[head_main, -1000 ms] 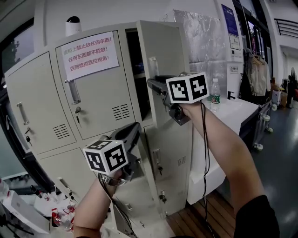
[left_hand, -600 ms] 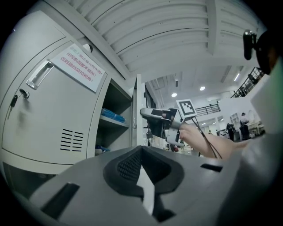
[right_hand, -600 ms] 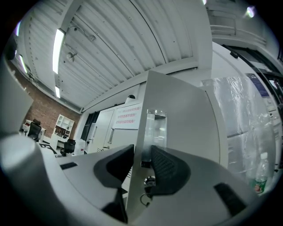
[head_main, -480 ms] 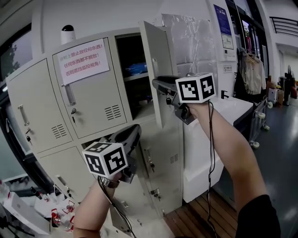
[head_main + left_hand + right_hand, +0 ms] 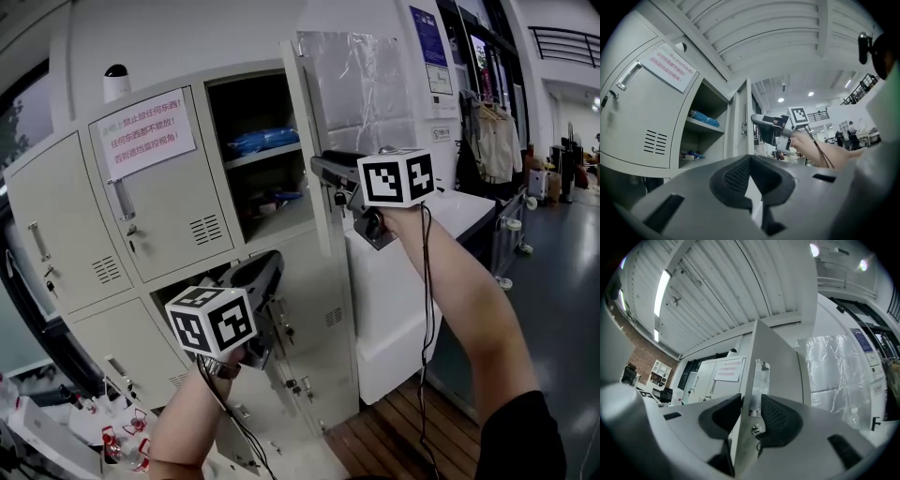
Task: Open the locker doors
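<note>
**Round the Edges: Notice, Camera, Plastic, Clutter**

Spotted a white paper notice point(image 5: 141, 135) printed in red characters at upper left, and just above it a dome camera point(image 5: 115, 82) with a black cap. Saw a blue packet point(image 5: 255, 142) lying on an upper shelf point(image 5: 246, 162), with smaller red and blue bits point(image 5: 277, 199) on the level below. Noted a crinkled clear plastic sheet point(image 5: 361, 89) hanging flat against a white wall, a blue poster point(image 5: 427, 36) just beside it. Found a white desk point(image 5: 469, 214) low at right, pale garments point(image 5: 495, 141) hung beyond it, wooden floor point(image 5: 412, 427) beneath. Made out red-and-white clutter point(image 5: 122, 441) at lower left, too small to identify.
</note>
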`<state>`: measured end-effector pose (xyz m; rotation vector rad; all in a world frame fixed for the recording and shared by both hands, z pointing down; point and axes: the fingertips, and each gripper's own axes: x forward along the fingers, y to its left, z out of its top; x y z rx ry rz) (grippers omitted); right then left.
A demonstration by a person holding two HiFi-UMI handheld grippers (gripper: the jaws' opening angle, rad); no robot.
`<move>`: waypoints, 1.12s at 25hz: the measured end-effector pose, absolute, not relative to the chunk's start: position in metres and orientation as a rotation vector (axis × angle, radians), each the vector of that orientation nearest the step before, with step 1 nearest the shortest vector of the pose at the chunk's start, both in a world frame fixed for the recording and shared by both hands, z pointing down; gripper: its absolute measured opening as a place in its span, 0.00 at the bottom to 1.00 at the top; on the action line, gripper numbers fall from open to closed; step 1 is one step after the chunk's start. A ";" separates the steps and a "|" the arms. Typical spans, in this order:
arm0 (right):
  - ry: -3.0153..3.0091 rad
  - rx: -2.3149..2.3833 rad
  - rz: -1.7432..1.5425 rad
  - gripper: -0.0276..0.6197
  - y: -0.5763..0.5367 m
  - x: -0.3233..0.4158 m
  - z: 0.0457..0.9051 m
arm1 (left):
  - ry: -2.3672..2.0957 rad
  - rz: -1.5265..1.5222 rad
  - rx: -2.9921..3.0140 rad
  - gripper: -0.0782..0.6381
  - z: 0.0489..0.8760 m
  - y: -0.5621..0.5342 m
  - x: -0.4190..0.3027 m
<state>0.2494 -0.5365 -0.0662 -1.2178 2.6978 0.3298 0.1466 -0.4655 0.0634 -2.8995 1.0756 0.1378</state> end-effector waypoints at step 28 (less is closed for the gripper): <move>2.421 -1.655 0.345 0.19 -0.520 0.310 -0.046 | 1.301 0.095 -2.858 0.11 0.085 -0.404 0.124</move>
